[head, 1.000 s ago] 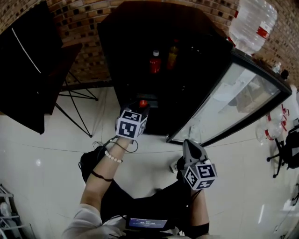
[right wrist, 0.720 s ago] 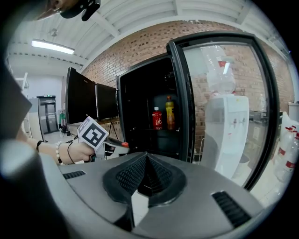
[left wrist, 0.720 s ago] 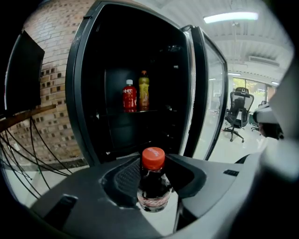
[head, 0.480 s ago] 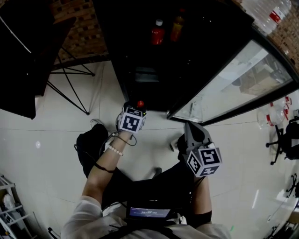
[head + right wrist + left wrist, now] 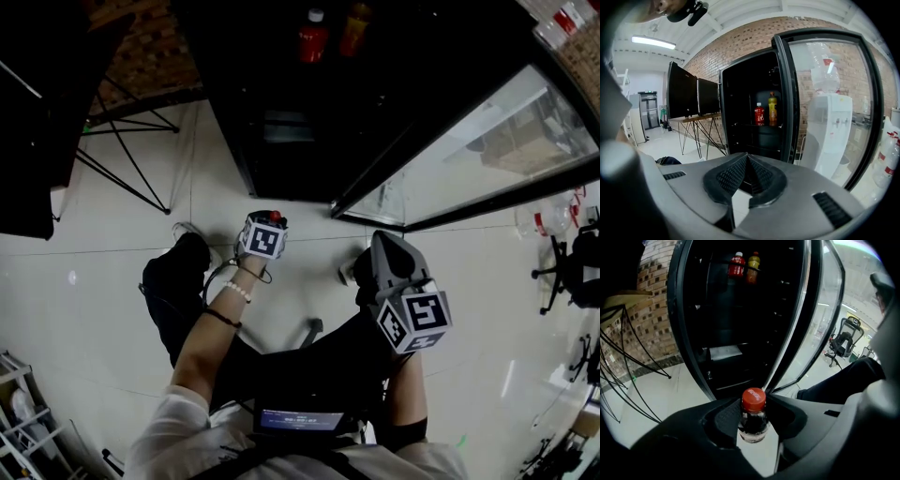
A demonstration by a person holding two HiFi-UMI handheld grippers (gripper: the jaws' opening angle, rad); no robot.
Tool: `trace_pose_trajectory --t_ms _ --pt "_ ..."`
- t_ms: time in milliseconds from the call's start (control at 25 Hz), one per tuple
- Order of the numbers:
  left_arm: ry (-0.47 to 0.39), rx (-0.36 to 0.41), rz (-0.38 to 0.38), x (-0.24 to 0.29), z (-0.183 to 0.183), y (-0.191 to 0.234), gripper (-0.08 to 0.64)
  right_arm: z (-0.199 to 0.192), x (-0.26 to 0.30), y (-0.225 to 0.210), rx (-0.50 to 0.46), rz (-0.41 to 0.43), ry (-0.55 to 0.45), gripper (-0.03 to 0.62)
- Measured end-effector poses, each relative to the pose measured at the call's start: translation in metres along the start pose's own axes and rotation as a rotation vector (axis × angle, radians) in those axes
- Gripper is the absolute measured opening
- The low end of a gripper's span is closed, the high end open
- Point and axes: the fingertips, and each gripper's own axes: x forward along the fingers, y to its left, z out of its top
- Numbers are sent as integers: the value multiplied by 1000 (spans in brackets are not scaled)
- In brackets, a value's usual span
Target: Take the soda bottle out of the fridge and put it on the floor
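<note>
A small soda bottle point(image 5: 752, 423) with dark liquid and a red cap point(image 5: 753, 399) stands upright between the jaws of my left gripper point(image 5: 752, 416), which is shut on its neck. In the head view the left gripper point(image 5: 270, 223) hangs over the white floor tiles just in front of the open fridge point(image 5: 281, 141), with the red cap point(image 5: 276, 217) showing at its tip. My right gripper point(image 5: 380, 248) is lower right of it, near the fridge door. In its own view the right gripper point(image 5: 746, 176) is shut with nothing between its pads.
The black fridge point(image 5: 750, 108) stands open, its glass door point(image 5: 487, 141) swung out to the right. A red bottle point(image 5: 736, 266) and a yellow bottle point(image 5: 753, 262) stay on an upper shelf. A water dispenser point(image 5: 827, 131) stands right of the fridge, and black table legs point(image 5: 122, 169) to its left.
My left gripper with the bottle has drawn back from the fridge front and now hangs over the floor tiles. The right gripper has stayed shut beside the door.
</note>
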Motion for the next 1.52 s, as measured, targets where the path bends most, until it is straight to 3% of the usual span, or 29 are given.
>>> trace_pose_trajectory --t_ms 120,240,560,880,1080,1320,1520 --pt "53 -12 -9 23 -22 0 156 -7 6 5 -22 14 34 12" --pt "37 -12 -17 45 -23 3 156 -9 17 5 -35 28 45 12" --pt "52 28 -5 78 -67 6 158 -22 18 2 -17 15 79 12" --pt "134 -28 -11 115 -118 24 158 -40 22 8 -24 17 137 14" --pt "144 -69 0 138 -129 42 160 -40 25 1 -7 21 143 14" --pt "127 18 21 165 -129 46 160 -43 25 -1 4 24 151 14" --pt "123 26 26 184 -135 53 160 -48 29 -3 40 14 171 14"
